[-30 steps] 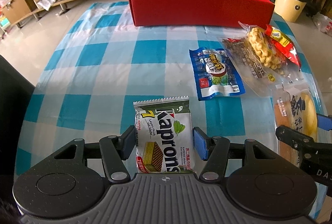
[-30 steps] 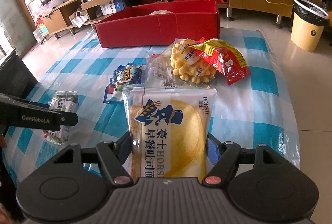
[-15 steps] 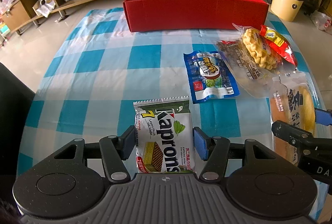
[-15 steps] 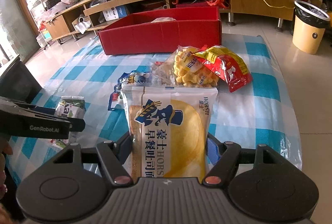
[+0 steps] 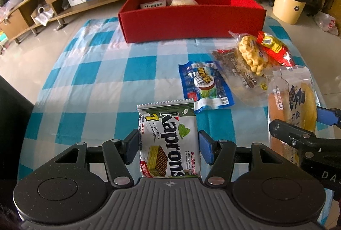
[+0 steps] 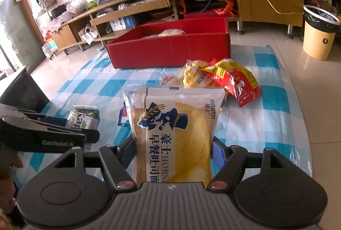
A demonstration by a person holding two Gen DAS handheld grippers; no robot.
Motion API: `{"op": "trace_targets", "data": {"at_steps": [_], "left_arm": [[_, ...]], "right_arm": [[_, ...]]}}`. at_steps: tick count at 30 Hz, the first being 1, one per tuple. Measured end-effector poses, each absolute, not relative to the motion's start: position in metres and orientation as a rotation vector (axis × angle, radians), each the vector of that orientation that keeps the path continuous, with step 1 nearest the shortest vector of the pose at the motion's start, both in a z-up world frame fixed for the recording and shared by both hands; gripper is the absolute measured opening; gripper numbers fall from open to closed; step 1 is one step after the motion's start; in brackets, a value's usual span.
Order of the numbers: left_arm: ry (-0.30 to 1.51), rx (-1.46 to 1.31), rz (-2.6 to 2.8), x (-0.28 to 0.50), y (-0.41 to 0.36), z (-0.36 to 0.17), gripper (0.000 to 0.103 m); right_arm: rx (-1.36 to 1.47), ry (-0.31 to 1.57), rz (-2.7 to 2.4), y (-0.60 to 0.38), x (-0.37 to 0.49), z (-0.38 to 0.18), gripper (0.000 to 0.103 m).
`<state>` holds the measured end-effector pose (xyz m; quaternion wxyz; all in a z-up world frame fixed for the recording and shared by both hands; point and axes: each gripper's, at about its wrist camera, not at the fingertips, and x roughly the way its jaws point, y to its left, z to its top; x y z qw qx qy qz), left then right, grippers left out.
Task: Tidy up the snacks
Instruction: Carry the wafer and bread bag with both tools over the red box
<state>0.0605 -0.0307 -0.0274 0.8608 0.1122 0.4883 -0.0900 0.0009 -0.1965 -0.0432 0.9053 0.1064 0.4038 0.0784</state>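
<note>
Above the checked cloth (image 5: 89,72), left tool (image 5: 168,150) grips wafer pack (image 5: 169,140); right tool (image 6: 173,152) grips bread pack (image 6: 172,129).

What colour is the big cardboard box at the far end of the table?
Red cardboard box, clearest in the left wrist view.

A home living room: long wooden TV cabinet (image 6: 191,1), tiled floor (image 6: 298,63), waste bin (image 6: 319,33).

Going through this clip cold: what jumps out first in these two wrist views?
Each gripper is clamped on a snack packet: the left gripper on a green-and-white Kaprons wafer pack, the right gripper on a yellow Horsh bread packet. Beyond them a bright red box sits at the far end of the blue checked tablecloth, with a loose pile of snacks near its right corner.
</note>
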Motion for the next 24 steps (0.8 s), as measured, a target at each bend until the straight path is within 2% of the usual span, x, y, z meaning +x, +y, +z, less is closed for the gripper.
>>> {"op": "trace_targets", "data": {"at_steps": [24], "left_arm": [[0.914,0.153,-0.193,0.114,-0.045,0.012,0.066]], "right_arm": [[0.306,0.673,0.192,-0.211,0.062,-0.004,0.07]]}}
